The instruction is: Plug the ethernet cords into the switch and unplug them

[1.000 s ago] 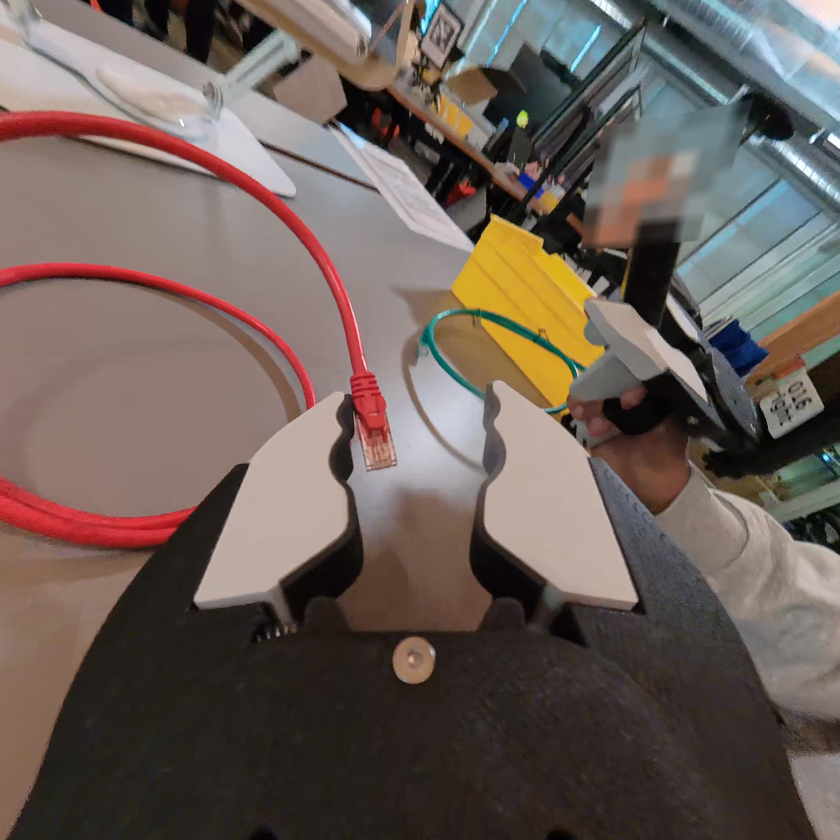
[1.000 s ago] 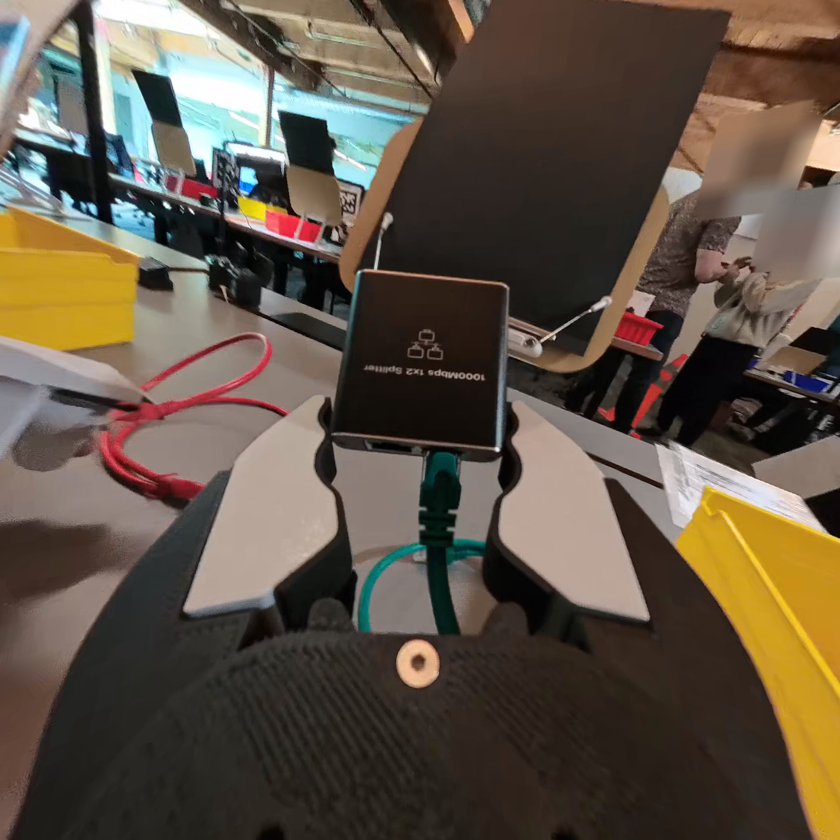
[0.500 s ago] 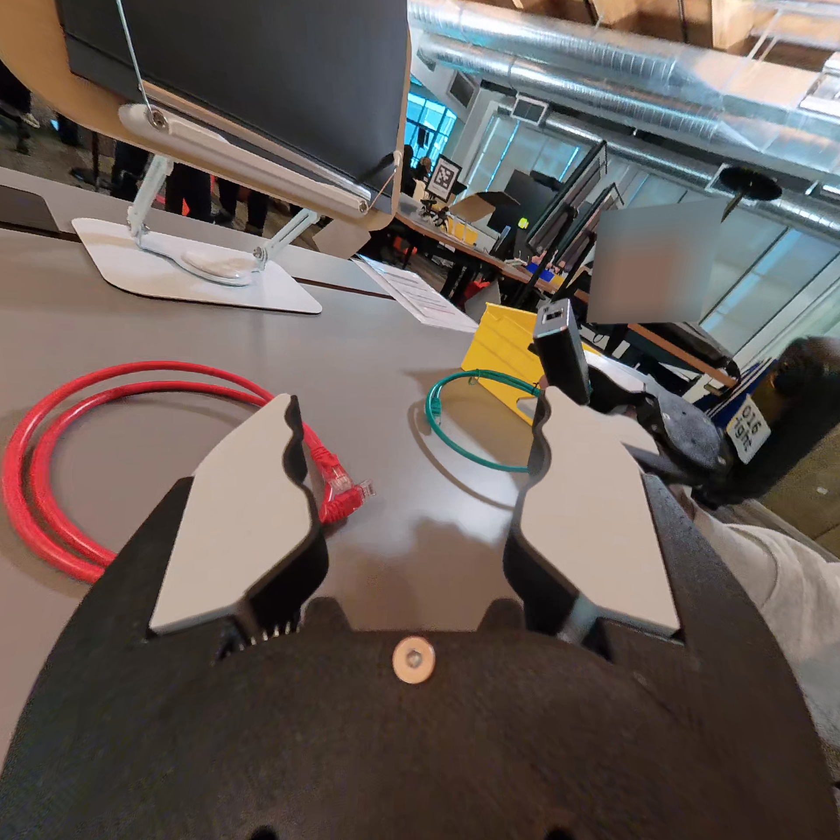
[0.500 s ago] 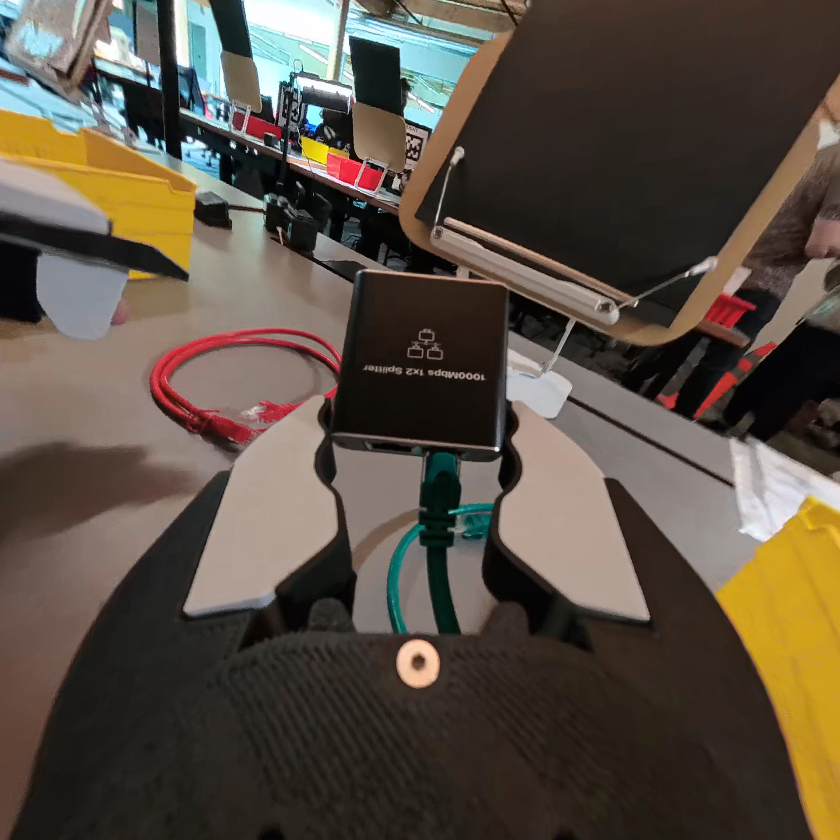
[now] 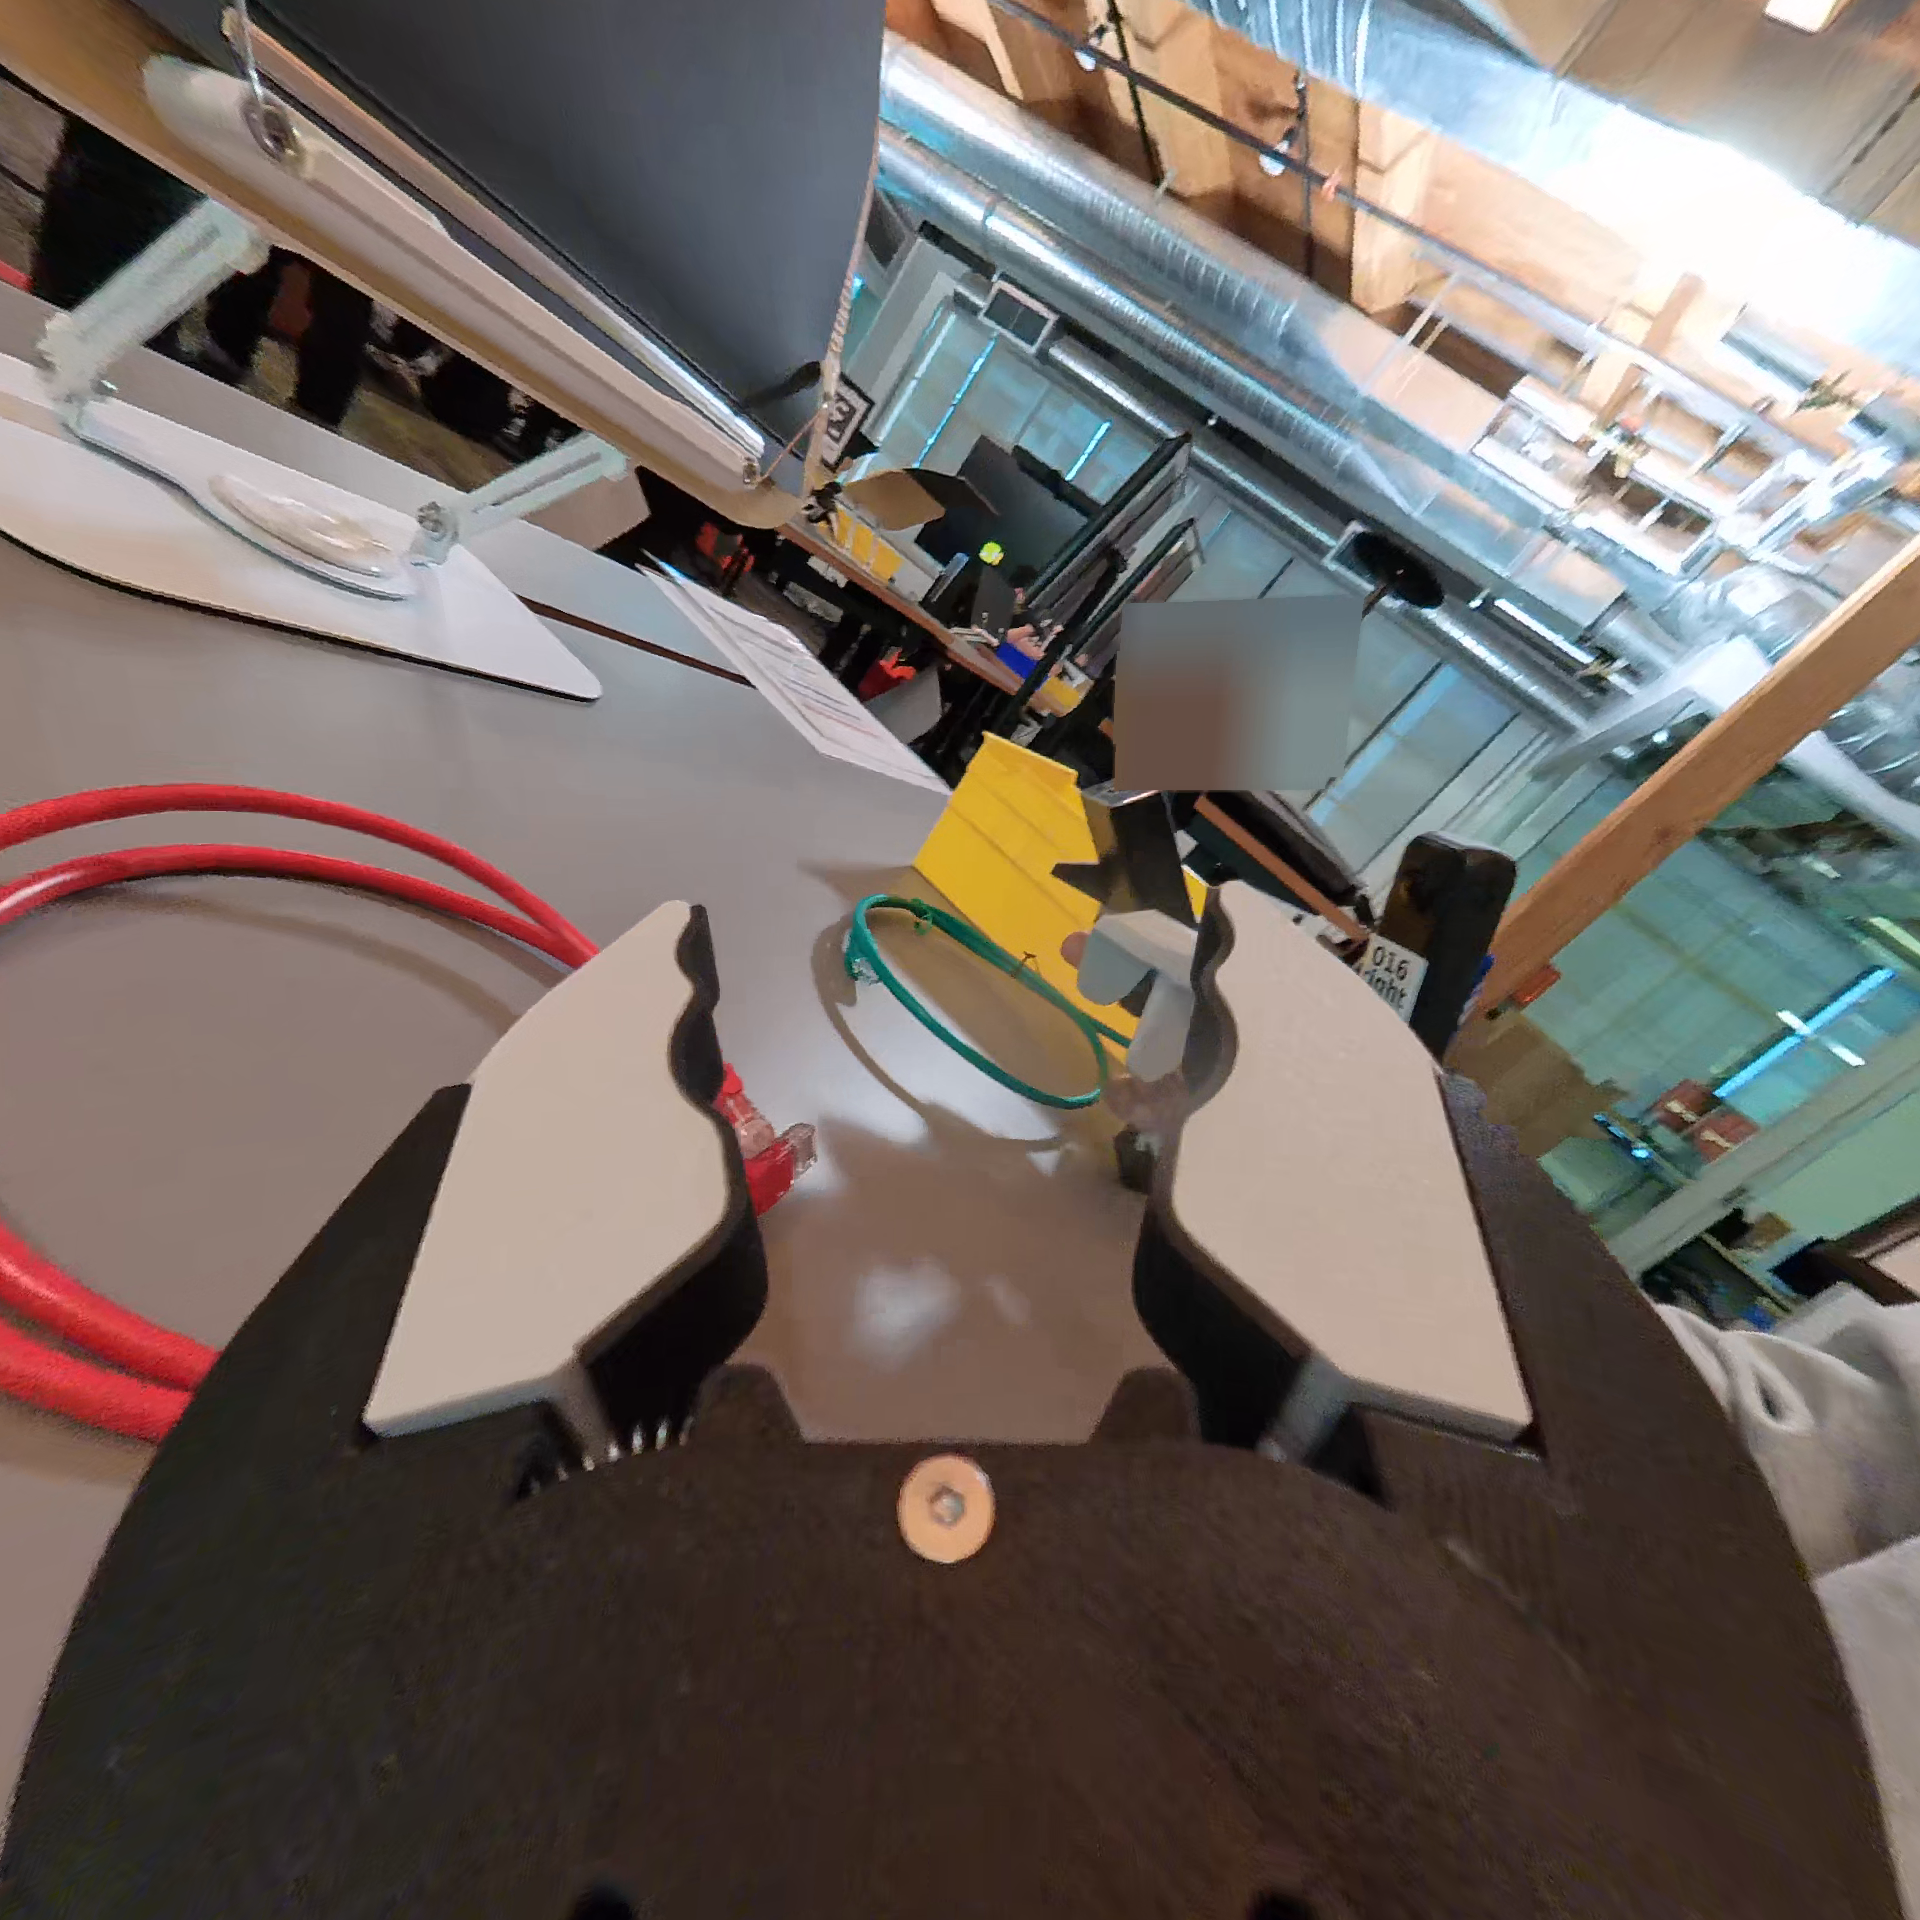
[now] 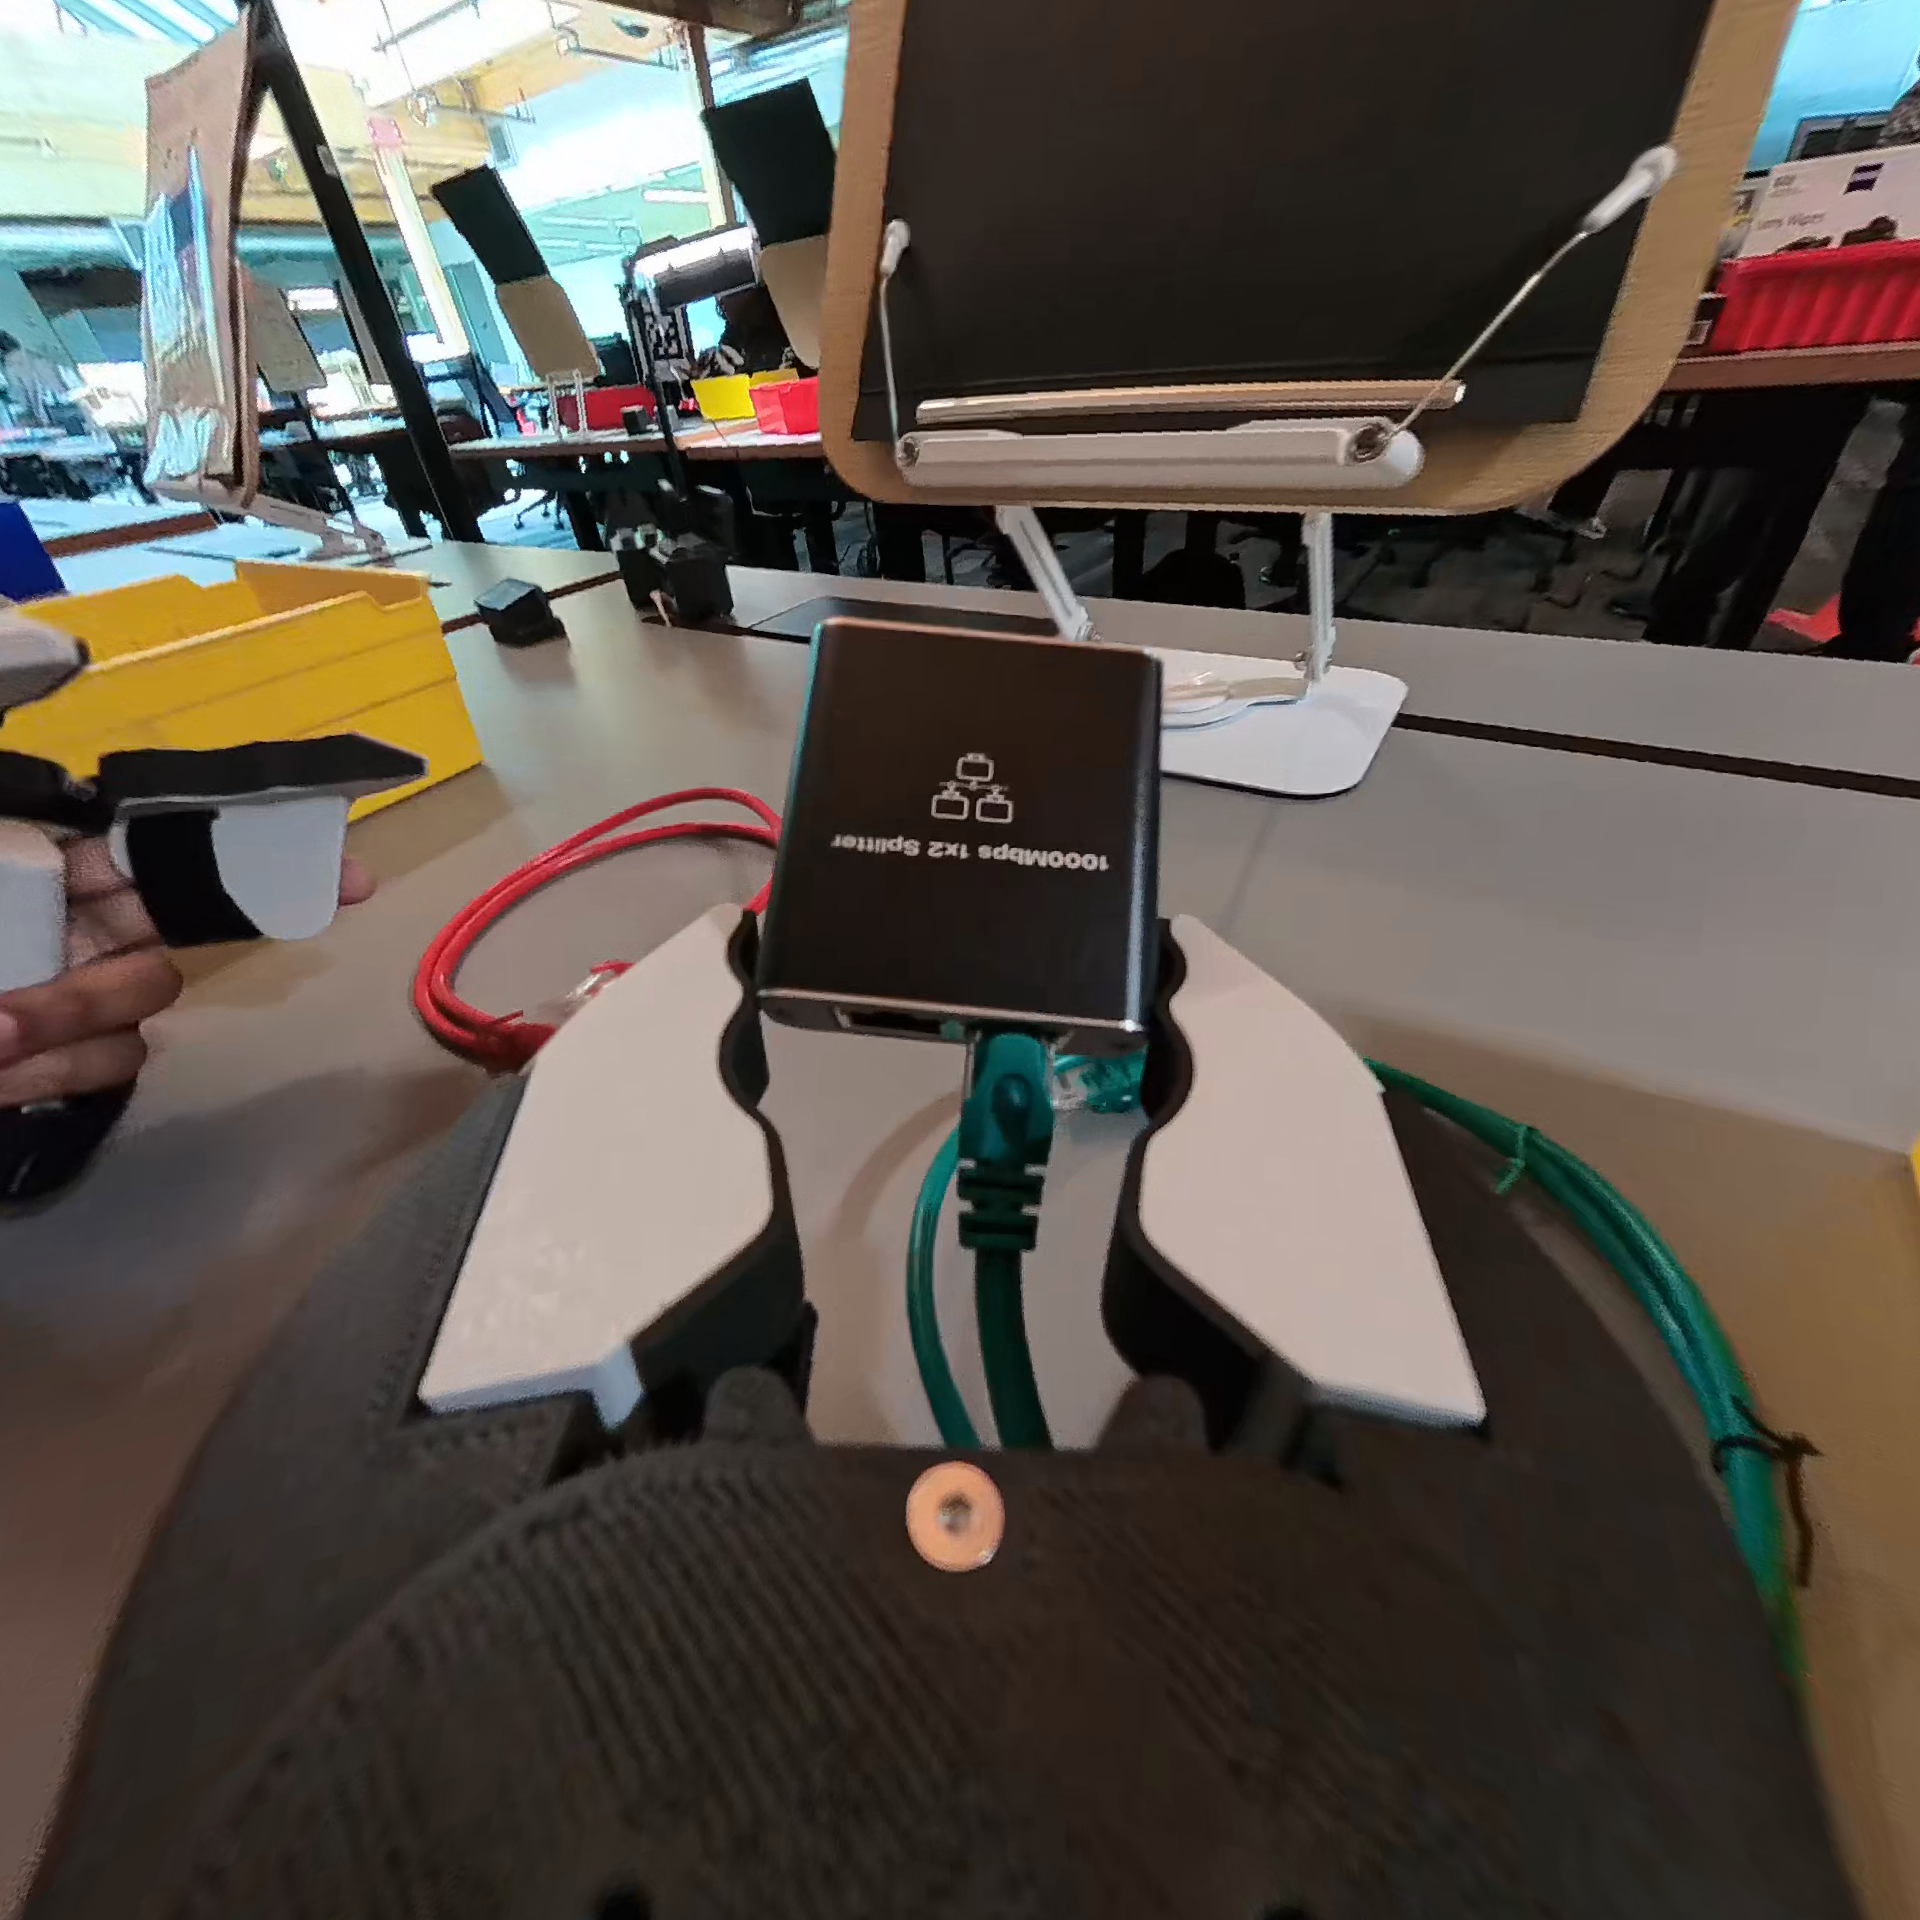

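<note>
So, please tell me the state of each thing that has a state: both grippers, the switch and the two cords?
left gripper: open, empty, above the grey table
right gripper: shut on the small black box-shaped switch
small black box-shaped switch: held off the table
green ethernet cord: one end plugged into the switch, other end loose
red ethernet cord: coiled on the table, unplugged; plug beside the left finger

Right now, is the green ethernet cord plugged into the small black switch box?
Plugged in: the green ethernet cord has its connector seated in the small black switch box, held by the right gripper.
</note>
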`<state>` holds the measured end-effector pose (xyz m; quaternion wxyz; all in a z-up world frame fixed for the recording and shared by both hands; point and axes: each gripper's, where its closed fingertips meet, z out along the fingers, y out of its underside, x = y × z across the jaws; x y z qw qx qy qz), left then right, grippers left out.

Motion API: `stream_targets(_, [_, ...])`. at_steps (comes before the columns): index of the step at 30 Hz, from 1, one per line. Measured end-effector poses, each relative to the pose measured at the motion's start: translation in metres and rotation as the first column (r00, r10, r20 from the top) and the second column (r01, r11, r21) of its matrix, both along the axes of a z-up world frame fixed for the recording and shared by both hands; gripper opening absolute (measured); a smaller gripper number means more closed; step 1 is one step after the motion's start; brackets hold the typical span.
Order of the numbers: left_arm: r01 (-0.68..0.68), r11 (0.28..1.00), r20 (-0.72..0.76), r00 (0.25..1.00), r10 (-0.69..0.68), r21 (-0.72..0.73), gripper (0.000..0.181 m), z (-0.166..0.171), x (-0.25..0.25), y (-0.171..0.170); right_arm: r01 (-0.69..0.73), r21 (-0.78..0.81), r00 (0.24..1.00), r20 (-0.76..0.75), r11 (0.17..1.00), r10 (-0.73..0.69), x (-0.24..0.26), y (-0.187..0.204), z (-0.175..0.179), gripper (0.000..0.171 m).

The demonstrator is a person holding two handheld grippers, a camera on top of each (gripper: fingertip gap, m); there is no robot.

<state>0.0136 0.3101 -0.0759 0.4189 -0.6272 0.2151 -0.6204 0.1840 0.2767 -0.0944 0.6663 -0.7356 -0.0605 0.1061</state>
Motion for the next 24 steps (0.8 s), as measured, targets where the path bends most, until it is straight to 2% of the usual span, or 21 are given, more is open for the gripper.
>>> stream_targets(6, [0.137, 0.987, 0.102, 0.986, -0.128, -0.084, 0.095, 0.006, 0.005, -0.012, -0.008, -0.009, 0.988, 0.151, 1.000, 0.010, -0.017, -0.002, -0.006, 0.072])
stream_targets(9, [0.140, 0.988, 0.084, 0.987, -0.134, -0.070, 0.094, 0.006, 0.006, -0.013, -0.018, -0.017, 0.979, 0.203, 1.000, 0.021, -0.023, -0.002, -0.010, 0.072])
stream_targets(24, [0.138, 0.990, -0.019, 0.990, -0.138, -0.007, 0.093, -0.004, 0.016, -0.021, 0.002, -0.011, 0.983, 0.184, 1.000, 0.000, -0.019, -0.003, -0.008, 0.072])
